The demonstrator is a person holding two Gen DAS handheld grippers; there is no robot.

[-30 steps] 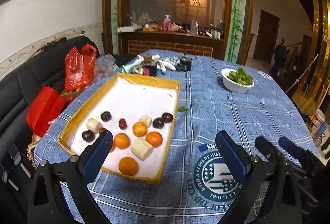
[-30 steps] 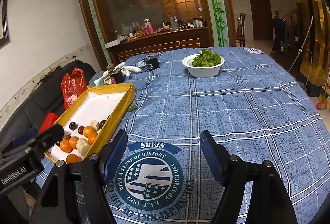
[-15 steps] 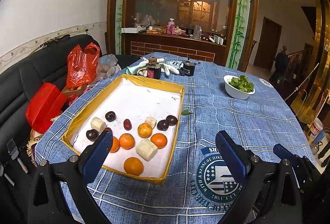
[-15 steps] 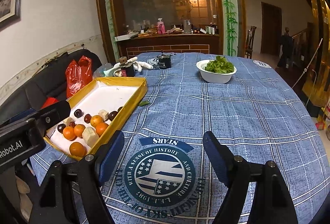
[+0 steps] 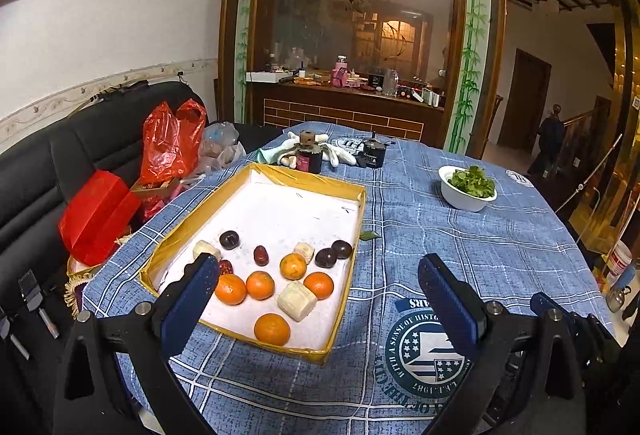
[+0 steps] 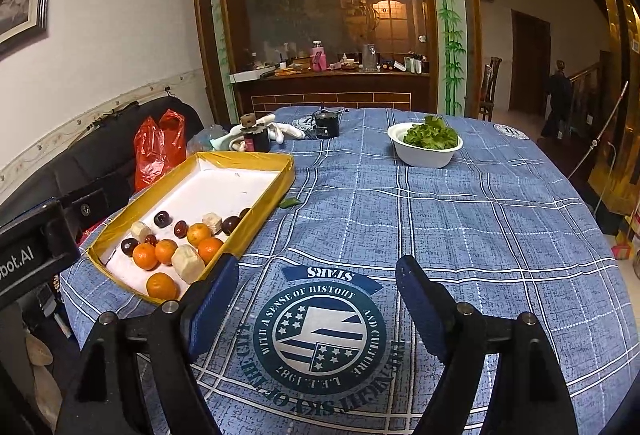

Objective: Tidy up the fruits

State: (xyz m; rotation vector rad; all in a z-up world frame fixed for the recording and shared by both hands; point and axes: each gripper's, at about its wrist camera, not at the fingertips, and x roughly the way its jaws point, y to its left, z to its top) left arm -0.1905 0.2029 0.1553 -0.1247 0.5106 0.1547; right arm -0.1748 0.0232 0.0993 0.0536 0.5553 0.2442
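On the blue plaid tablecloth (image 6: pixel 460 219), the yellow-rimmed tray (image 5: pixel 356 219) at the left holds the tangerines (image 5: pixel 272 329), dark plums and pale peeled chunks, the left gripper (image 5: pixel 320 275) hovers wide and empty over its near end – and the right gripper (image 6: pixel 312 275), jaws just opened wider, holds nothing above the round emblem (image 6: pixel 320 331).

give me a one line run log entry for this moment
left gripper: open, empty, above near end of yellow tray | right gripper: open, empty, just widened, over tablecloth emblem | oranges: in tray, untouched
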